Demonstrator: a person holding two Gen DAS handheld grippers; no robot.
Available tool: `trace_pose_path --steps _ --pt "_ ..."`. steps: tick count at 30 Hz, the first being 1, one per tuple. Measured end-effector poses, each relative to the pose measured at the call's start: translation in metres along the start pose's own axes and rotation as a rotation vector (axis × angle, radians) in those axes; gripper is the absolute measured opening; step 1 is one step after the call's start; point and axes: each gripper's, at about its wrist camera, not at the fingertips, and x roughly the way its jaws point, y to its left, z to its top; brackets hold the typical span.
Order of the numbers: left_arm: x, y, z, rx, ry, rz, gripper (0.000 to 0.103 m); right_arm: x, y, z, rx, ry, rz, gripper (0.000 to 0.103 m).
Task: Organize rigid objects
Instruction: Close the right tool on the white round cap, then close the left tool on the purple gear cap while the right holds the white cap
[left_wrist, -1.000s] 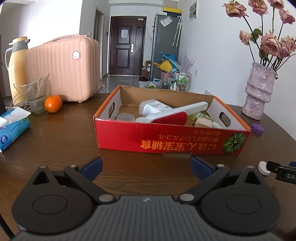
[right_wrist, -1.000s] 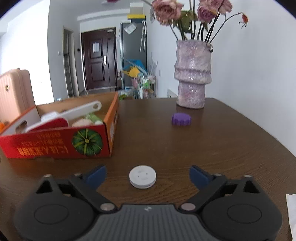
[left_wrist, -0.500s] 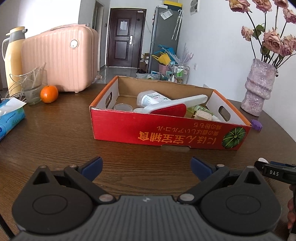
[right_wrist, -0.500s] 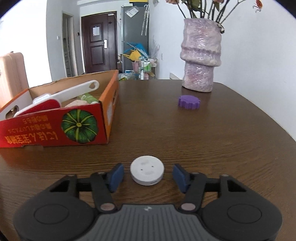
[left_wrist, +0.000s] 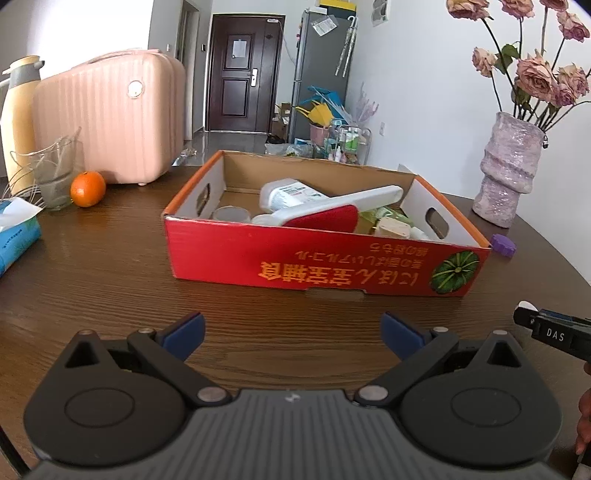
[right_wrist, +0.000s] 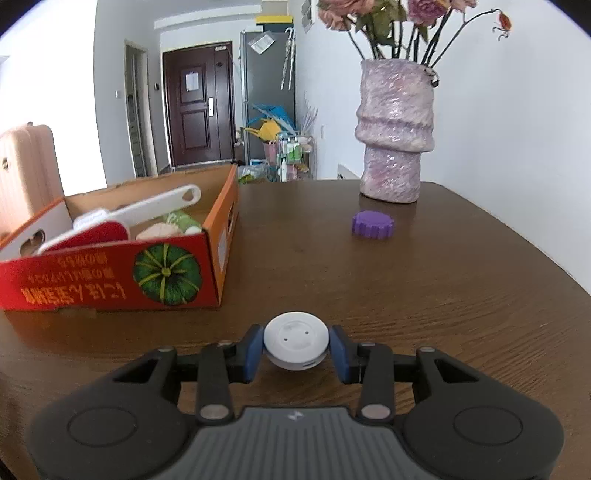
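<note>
right gripper is pinching white disc at lower centre, flat face up, raised off table, underside hidden | left gripper is gaping wide, empty | box mid-frame is holding brush, bottle, half-hidden items | purple cap is lying beyond, near vase

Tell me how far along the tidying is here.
Done: the box already holds a bottle, a brush and other items. In hand: the right hand-held gripper is shut on the white disc. Left: box the disc, then the purple cap by the vase. The left hand-held gripper is open, empty.
</note>
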Motion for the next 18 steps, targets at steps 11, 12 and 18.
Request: trace_pose_path --steps 11,12,18 --pt "-0.006 -0.052 0.012 0.030 -0.036 -0.036 0.103 -0.019 -0.035 0.011 0.054 -0.065 -0.004 0.038" --pt "-0.005 -0.059 0.013 0.037 -0.035 -0.040 0.103 -0.020 -0.040 0.013 0.058 -0.071 -0.006 0.038" --pt "-0.004 -0.102 0.014 0.081 -0.044 -0.060 0.103 -0.029 -0.068 0.019 0.085 -0.112 -0.008 0.038"
